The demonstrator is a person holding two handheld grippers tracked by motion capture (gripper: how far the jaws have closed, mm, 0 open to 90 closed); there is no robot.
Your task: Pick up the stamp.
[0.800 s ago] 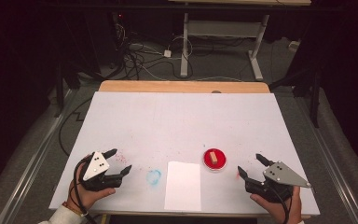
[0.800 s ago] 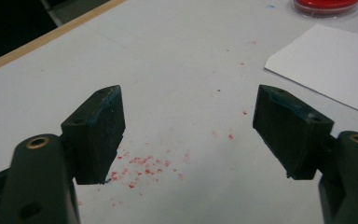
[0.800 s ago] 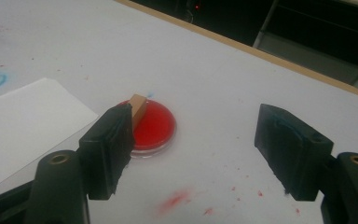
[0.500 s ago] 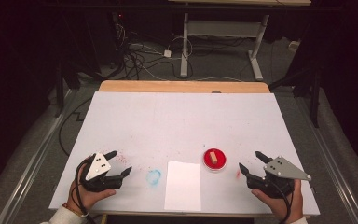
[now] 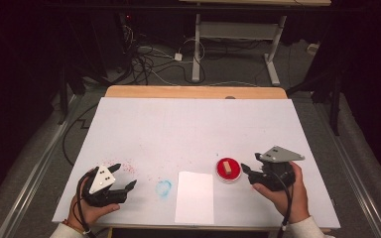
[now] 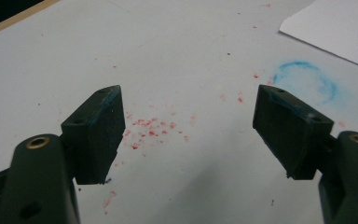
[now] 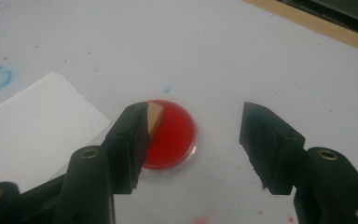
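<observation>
At the near left corner of the white desk [image 5: 193, 129], the left gripper [image 5: 121, 187] lies low in the person's left hand [image 5: 87, 210], its grey three-cornered plate on top and its tips pointing toward the middle of the desk. In the left gripper view its fingers [image 6: 95, 133] stand wide apart with nothing between them, over a scatter of small red specks [image 6: 149, 133] on the desk surface. Just to the right of that gripper is a faint blue ring-shaped smudge [image 5: 163, 187], apart from the fingertips. Next comes a blank white sheet of paper [image 5: 195, 196], lying flat near the front edge of the desk, beside the smudge but not covering it. Just off the sheet's upper right corner sits a round red dish [image 5: 227, 170] with a small tan block [image 5: 225, 168] resting in it; whether the block is a stamp or a plain piece of wood is hard to tell at this distance. The right gripper [image 5: 248, 173], held in the person's right hand [image 5: 283, 191], is just beside the dish on its right and pointed at it. In the right gripper view its fingers [image 7: 133, 140] are open at a middling width and hold nothing; the dish lies on the desk beyond them, partly behind the left-hand finger, and the tan block shows at that finger's tip.
</observation>
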